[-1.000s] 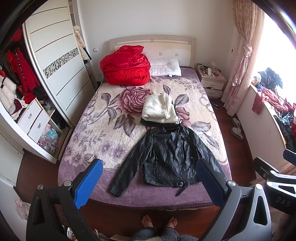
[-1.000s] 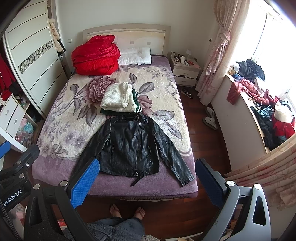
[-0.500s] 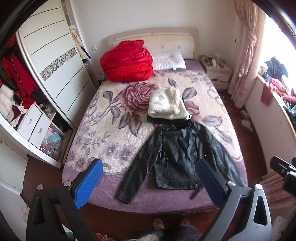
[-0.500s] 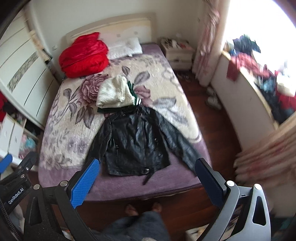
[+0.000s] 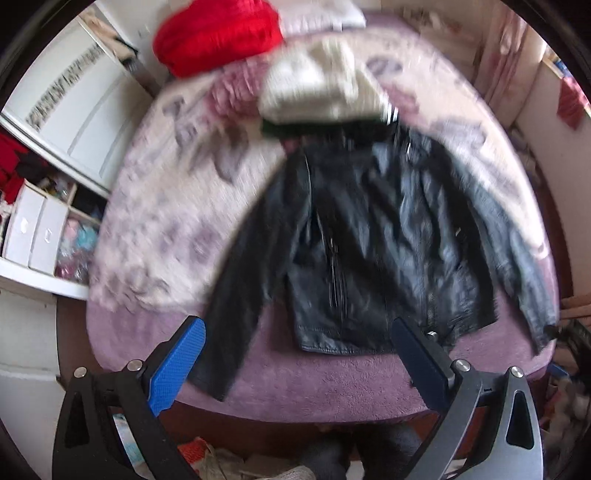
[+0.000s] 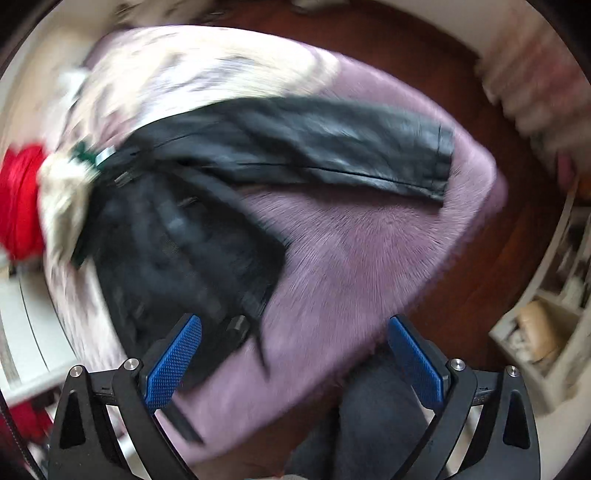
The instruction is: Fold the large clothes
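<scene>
The left gripper (image 5: 297,363) has its jaws spread wide with nothing between them, poised over the foot edge of the bed (image 5: 332,384); its blue pad (image 5: 176,365) sits just above the cuff end of one sleeve of the black leather jacket (image 5: 373,236), and its other finger (image 5: 421,365) lies near the jacket's hem; the jacket is spread flat, front up, on the purple end of the bed, sleeves angled out to either side, collar pointing toward the headboard; just beyond the collar a folded cream knit (image 5: 321,88) rests on a dark green garment (image 5: 280,129); farther up the bed from the jacket lies a red quilt (image 5: 218,35); a white wardrobe (image 5: 74,110) stands beside the bed.

The right gripper (image 6: 295,363) likewise has its jaws wide and empty; the view is tilted and blurred; its blue fingers (image 6: 173,363) hover over the jacket's (image 6: 184,251) hem, whether touching cannot be told; the other sleeve (image 6: 332,147) stretches across the purple blanket toward the bed's corner (image 6: 480,177); dark wooden floor (image 6: 498,277) lies beyond the bed.
</scene>
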A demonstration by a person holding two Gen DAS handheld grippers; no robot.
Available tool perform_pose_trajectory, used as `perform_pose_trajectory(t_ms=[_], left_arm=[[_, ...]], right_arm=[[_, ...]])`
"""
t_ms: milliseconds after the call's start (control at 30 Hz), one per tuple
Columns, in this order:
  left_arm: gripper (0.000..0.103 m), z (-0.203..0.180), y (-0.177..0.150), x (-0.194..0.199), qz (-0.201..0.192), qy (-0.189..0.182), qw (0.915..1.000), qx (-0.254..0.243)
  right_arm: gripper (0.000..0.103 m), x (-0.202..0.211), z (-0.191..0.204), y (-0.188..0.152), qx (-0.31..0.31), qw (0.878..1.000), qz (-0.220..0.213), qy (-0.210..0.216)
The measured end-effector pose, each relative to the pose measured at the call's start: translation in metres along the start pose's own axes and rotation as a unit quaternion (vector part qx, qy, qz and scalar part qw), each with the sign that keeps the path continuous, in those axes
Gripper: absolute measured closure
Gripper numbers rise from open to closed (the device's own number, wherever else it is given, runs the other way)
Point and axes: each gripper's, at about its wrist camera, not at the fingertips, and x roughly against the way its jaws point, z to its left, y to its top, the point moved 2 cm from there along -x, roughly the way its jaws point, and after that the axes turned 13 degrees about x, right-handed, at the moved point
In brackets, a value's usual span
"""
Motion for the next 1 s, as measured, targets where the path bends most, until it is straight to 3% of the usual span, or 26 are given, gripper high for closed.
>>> perform_pose_trajectory(t_ms=[67,133,167,200,267,300,333,367,400,467,500,567,600,633,700,767,800,867,900,1000], left_arm=[[0.000,-0.009,-0.006,-0.044,0.027,0.018,0.9994,-0.007],[0.000,-0.018,-0.012,-0.084,0.043,0.037,0.9983,-0.011],[0.000,-0.023,-0.009,-0.100,0.049,0.042,0.9979,-0.011],[0.000,-0.027,-0.009,-0.113,0.051,0.046,0.9976,-0.009],[0.000,-0.037,-0.003,-0.139,0.054,0.056,0.9969,-0.006],[0.000,-0.040,0.000,-0.148,0.054,0.056,0.9970,-0.003],[0.000,-0.044,0.003,-0.158,0.054,0.060,0.9967,-0.002],[0.000,-0.048,0.006,-0.164,0.055,0.061,0.9966,-0.001],[0.000,-0.053,0.011,-0.172,0.054,0.058,0.9968,0.000],[0.000,-0.062,0.019,-0.183,0.052,0.063,0.9967,0.001],[0.000,-0.063,0.022,-0.186,0.050,0.060,0.9969,0.002],[0.000,-0.068,0.029,-0.193,0.047,0.058,0.9972,-0.001],[0.000,-0.073,0.033,-0.197,0.044,0.059,0.9973,-0.003],[0.000,-0.075,0.035,-0.201,0.039,0.062,0.9973,-0.007],[0.000,-0.081,0.040,-0.210,0.038,0.070,0.9967,-0.014],[0.000,-0.082,0.044,-0.218,0.037,0.071,0.9967,-0.014],[0.000,-0.082,0.046,-0.222,0.035,0.076,0.9964,-0.015],[0.000,-0.082,0.049,-0.228,0.034,0.077,0.9964,-0.010],[0.000,-0.081,0.050,-0.230,0.036,0.076,0.9964,-0.007],[0.000,-0.082,0.052,-0.235,0.042,0.067,0.9969,0.001]], right_arm=[[0.013,-0.054,-0.033,0.020,-0.053,0.998,-0.009,0.027],[0.028,-0.101,-0.067,0.037,-0.131,0.988,-0.033,0.081],[0.031,-0.114,-0.080,0.042,-0.166,0.980,-0.049,0.102],[0.033,-0.132,-0.098,0.051,-0.214,0.963,-0.080,0.141],[0.038,-0.149,-0.120,0.063,-0.275,0.938,-0.124,0.171],[0.050,-0.152,-0.127,0.067,-0.298,0.926,-0.145,0.182],[0.077,-0.153,-0.132,0.070,-0.312,0.918,-0.161,0.183],[0.090,-0.151,-0.136,0.072,-0.324,0.912,-0.177,0.179],[0.096,-0.141,-0.138,0.071,-0.333,0.904,-0.203,0.175],[0.098,-0.118,-0.142,0.077,-0.321,0.897,-0.253,0.168],[0.097,-0.112,-0.144,0.081,-0.306,0.901,-0.263,0.160],[0.093,-0.127,-0.150,0.100,-0.274,0.921,-0.236,0.148],[0.082,-0.139,-0.155,0.105,-0.278,0.923,-0.217,0.151],[0.078,-0.158,-0.163,0.111,-0.287,0.922,-0.199,0.168],[0.078,-0.174,-0.172,0.119,-0.311,0.903,-0.210,0.210],[0.084,-0.179,-0.175,0.123,-0.338,0.887,-0.222,0.222],[0.093,-0.178,-0.172,0.123,-0.344,0.885,-0.225,0.220],[0.096,-0.167,-0.174,0.133,-0.351,0.880,-0.242,0.210],[0.096,-0.154,-0.168,0.138,-0.346,0.880,-0.255,0.203],[0.097,-0.119,-0.150,0.168,-0.300,0.899,-0.261,0.182]])
